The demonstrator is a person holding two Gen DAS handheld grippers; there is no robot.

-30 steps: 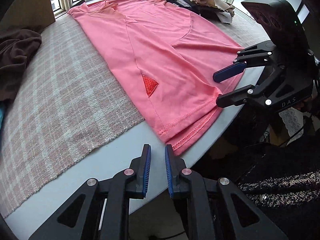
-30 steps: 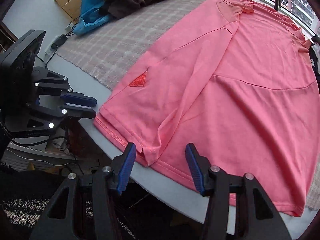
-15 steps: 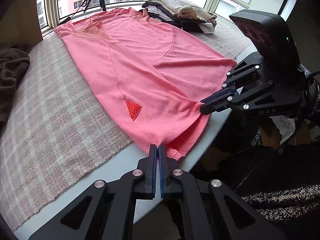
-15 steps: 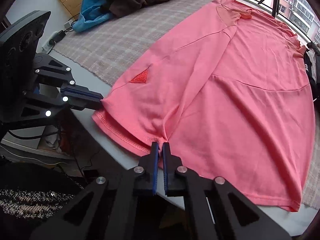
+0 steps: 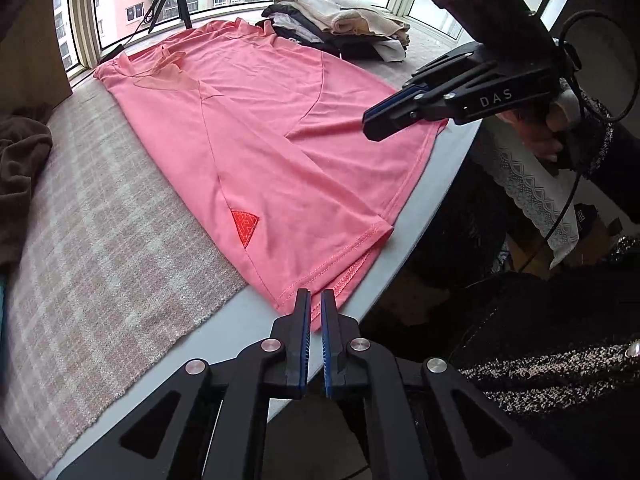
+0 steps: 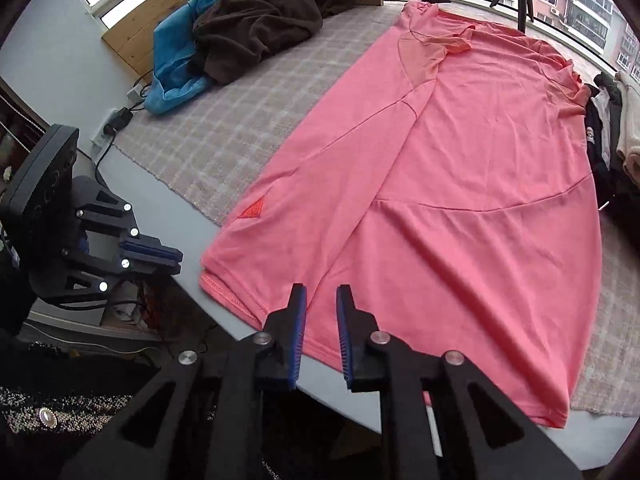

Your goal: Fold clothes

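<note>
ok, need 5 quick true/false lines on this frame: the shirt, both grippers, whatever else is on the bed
1. The pink shirt lies spread flat on the checked blanket. True.
2. The right gripper is clamped on the hem. False: its jaws are opening and no cloth is pinched between them.
3. The left gripper holds a lifted corner of the shirt. False: its jaws are opening a little, with the hem lying flat beyond the tips.
4. A stack of folded clothes sits by the window past the shirt's collar end. True.
5. A brown garment lies crumpled against a blue one. True.
</note>
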